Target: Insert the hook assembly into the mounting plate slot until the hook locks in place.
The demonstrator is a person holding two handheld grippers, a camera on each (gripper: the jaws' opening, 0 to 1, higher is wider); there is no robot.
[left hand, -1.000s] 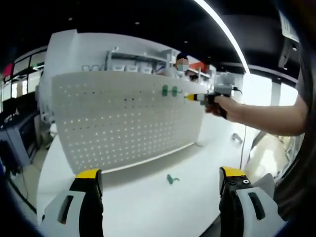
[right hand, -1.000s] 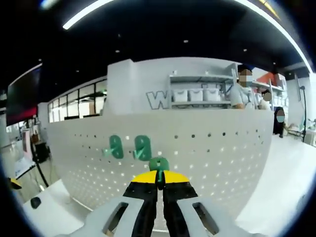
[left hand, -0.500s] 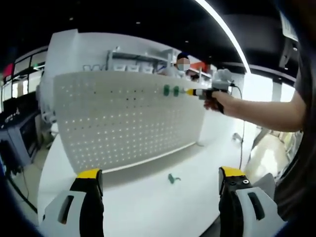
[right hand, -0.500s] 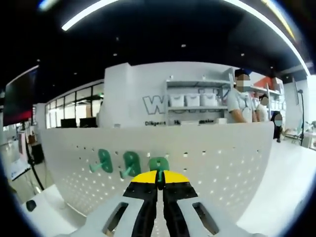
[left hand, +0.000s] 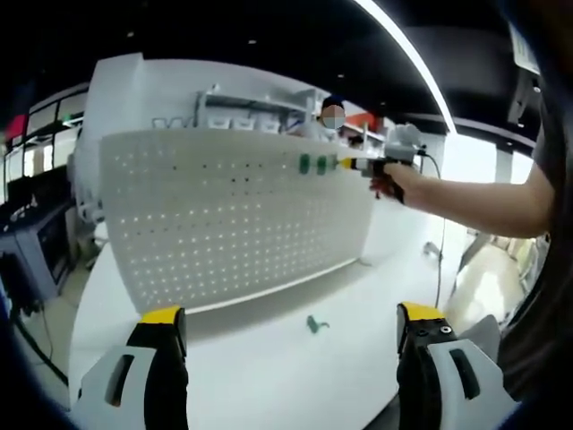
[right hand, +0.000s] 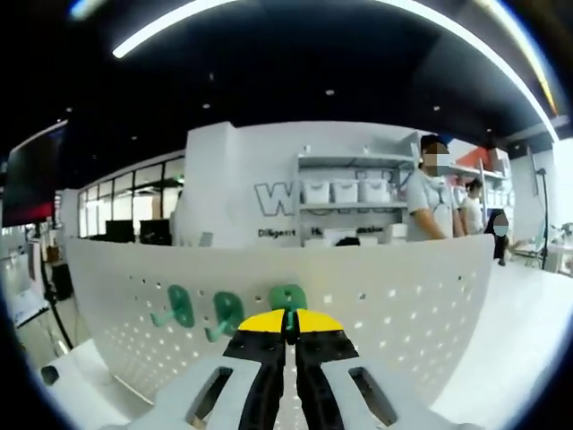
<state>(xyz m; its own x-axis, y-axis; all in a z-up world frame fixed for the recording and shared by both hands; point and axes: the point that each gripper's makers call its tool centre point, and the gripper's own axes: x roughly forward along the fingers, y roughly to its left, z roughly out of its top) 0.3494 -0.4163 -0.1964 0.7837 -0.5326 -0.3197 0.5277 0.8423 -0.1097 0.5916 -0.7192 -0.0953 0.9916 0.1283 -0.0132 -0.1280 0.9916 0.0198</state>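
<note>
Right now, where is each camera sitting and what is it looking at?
Left gripper view: rides the open left claw low over the white table, facing the pegboard; the person's arm reaches in.
Right gripper view: rides the right claw, close up to the pegboard's top, pinching a green hook.
Both share the pegboard and its mounted green hooks.

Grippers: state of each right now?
Left gripper: open, holding nothing.
Right gripper: shut on a green hook, at the pegboard.
</note>
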